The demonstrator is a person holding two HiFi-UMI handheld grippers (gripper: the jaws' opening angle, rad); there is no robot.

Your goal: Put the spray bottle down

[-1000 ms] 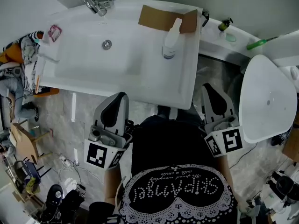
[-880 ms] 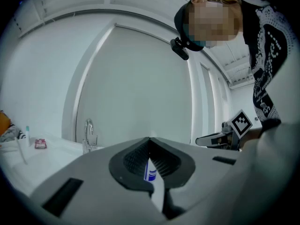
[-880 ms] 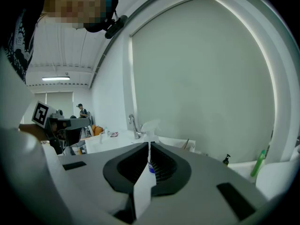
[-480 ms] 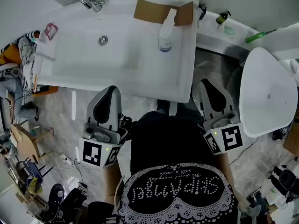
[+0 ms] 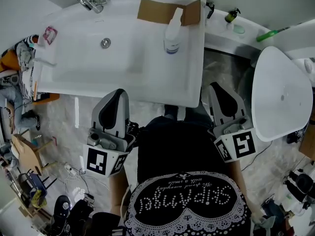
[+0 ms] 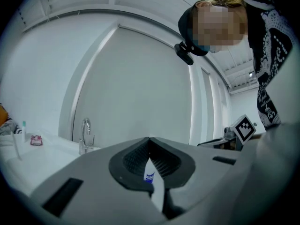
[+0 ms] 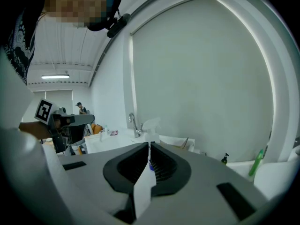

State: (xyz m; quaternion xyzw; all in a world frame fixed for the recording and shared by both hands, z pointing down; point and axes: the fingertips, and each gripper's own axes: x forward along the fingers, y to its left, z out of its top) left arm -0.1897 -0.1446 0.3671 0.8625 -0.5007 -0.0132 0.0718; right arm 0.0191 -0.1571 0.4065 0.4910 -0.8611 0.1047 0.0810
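Note:
A white spray bottle (image 5: pixel 172 33) with a blue label stands upright on the right side of the white sink counter (image 5: pixel 147 82), just in front of a brown cardboard box (image 5: pixel 165 11). Both grippers hang below the counter's front edge, well apart from the bottle. My left gripper (image 5: pixel 117 95) is shut and holds nothing. My right gripper (image 5: pixel 216 88) is also shut and empty. In the left gripper view the bottle's label (image 6: pixel 149 174) peeks through the slit under the closed tips (image 6: pixel 149 139). The right gripper view has the bottle's trigger head (image 7: pixel 151 124) above the closed tips (image 7: pixel 149 145).
A faucet (image 5: pixel 91 1) and a drain (image 5: pixel 105 43) mark the basin at the left. A large white rounded lid (image 5: pixel 280 97) sits at the right. A green bottle (image 5: pixel 268 34) and a small dark pump bottle (image 5: pixel 231 16) stand on the ledge behind. Clutter covers the floor at the left.
The head view has drifted, so the sink sits slightly higher in the picture. The bottle and both shut grippers keep their places.

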